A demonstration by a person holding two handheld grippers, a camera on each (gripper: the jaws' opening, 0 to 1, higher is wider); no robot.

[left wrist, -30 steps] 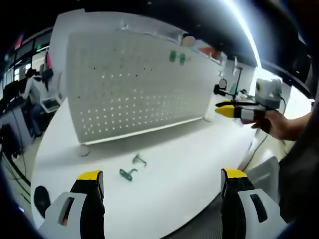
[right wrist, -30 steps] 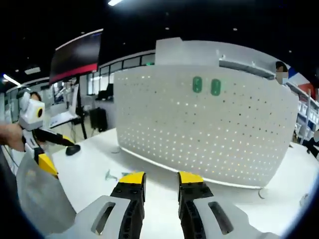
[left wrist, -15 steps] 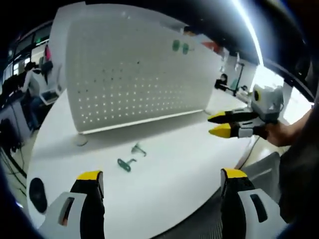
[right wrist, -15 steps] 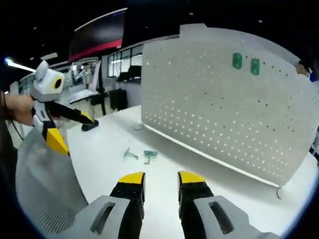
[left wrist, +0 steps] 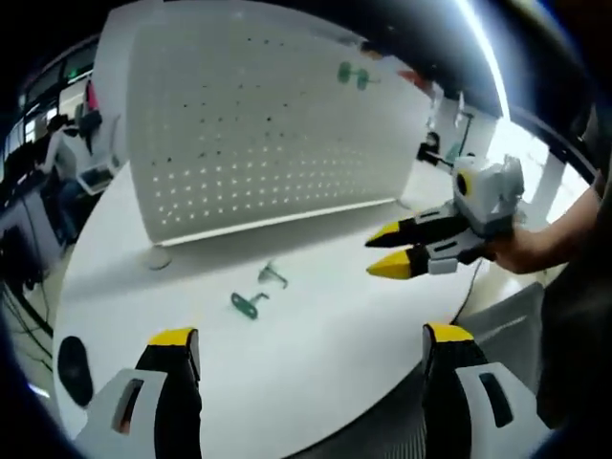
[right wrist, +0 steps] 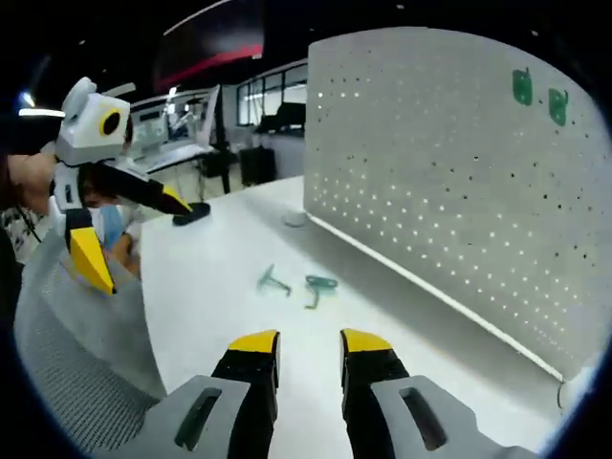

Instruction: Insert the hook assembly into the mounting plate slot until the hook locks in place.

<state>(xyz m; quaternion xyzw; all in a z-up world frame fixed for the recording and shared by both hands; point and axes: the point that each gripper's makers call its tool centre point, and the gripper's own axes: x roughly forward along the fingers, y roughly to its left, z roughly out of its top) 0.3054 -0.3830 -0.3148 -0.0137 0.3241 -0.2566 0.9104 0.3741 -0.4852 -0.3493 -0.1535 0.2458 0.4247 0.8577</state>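
Two small hooks lie side by side on the white table (left wrist: 316, 335): a green hook (left wrist: 249, 304) (right wrist: 318, 285) and a paler grey-green hook (left wrist: 273, 277) (right wrist: 275, 280). Behind them stands a white pegboard (left wrist: 258, 143) (right wrist: 449, 182) with two green pieces (left wrist: 352, 74) (right wrist: 538, 96) fixed high on it. My left gripper (left wrist: 311, 337) is wide open and empty, hovering short of the hooks; a hand holds it at the left of the right gripper view (right wrist: 134, 234). My right gripper (right wrist: 308, 344) (left wrist: 387, 251) has a narrow gap between its jaws, holds nothing, and points at the hooks from the right.
A black round object (left wrist: 72, 363) (right wrist: 196, 212) lies near the table's left end. The pegboard rests on round feet (left wrist: 158, 256) (right wrist: 295, 219). A grey mesh chair back (right wrist: 76, 382) (left wrist: 507, 325) stands at the table's near edge. Office desks and people are behind.
The right gripper has come lower and nearer the hooks, swinging leftward in the left gripper view. Both cameras shifted; hooks lie as before. The jaws keep the same gaps.
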